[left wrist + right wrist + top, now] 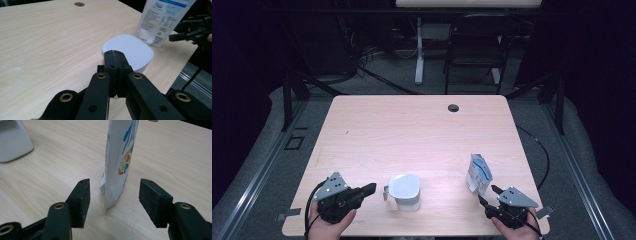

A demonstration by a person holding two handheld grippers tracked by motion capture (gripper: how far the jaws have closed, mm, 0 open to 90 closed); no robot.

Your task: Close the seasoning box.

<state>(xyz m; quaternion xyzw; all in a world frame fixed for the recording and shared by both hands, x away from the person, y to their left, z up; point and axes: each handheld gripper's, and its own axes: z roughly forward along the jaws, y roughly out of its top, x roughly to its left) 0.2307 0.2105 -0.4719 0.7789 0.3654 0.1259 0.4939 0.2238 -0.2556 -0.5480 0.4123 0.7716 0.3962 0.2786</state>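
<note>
Light wooden counter (377,130) with two hand-held black two-jaw grippers at its near edge. Left gripper (115,53): jaws pressed together on nothing, tips pointing at the white rounded-square plastic container (132,51) that sits just ahead of them. Right gripper (114,196): jaws apart, one on each side of the upright white printed foil pouch (120,157), whose lower edge stands between the pads without touching either. In the high view the pouch stands just beyond the right gripper, well apart from the container.
</note>
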